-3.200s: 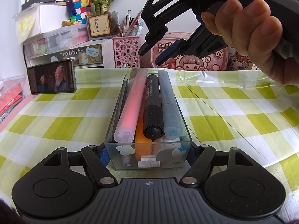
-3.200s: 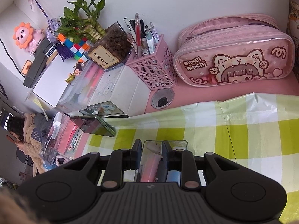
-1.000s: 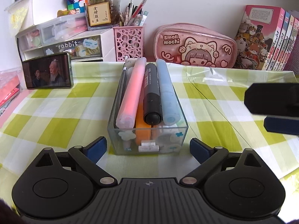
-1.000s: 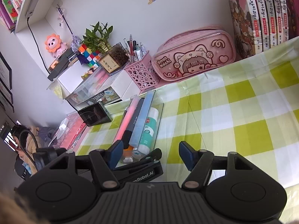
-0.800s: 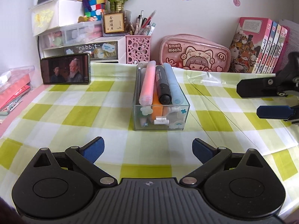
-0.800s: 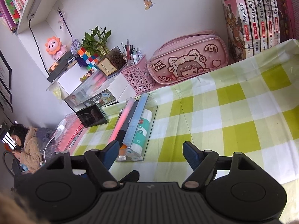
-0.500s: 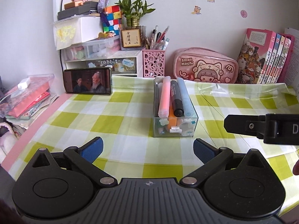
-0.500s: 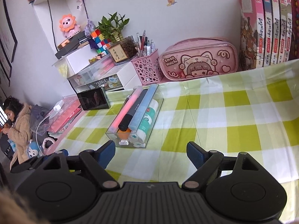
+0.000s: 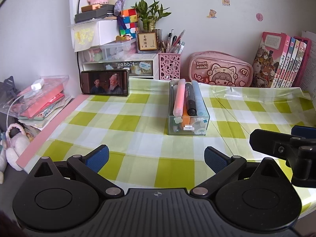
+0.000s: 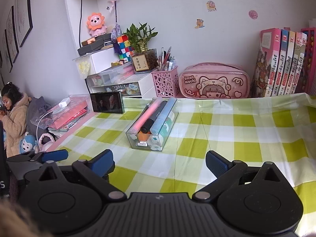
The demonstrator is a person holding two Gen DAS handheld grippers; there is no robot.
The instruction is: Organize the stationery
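A clear plastic box (image 9: 188, 127) stands on the green checked tablecloth (image 9: 138, 118). On top lie a pink marker (image 9: 179, 97), a black marker (image 9: 190, 100) and a pale blue marker (image 9: 198, 98), with orange and white items beneath. The box also shows in the right wrist view (image 10: 152, 136). My left gripper (image 9: 156, 158) is open and empty, well back from the box near the table's front edge. My right gripper (image 10: 159, 163) is open and empty, also near the front edge, and it shows in the left wrist view (image 9: 276, 144) at the right.
At the back stand a phone (image 9: 105, 82), drawer units (image 9: 118, 63), a pink pen holder (image 9: 169, 66), a pink pencil case (image 9: 220, 71) and books (image 9: 280, 59). Papers and a clear case (image 9: 39, 100) lie off the table's left edge. A person sits far left (image 10: 13, 116).
Both grippers have drawn back from the box toward the table's front edge. The left one let go of the box and opened earlier; the box now looks smaller and farther.
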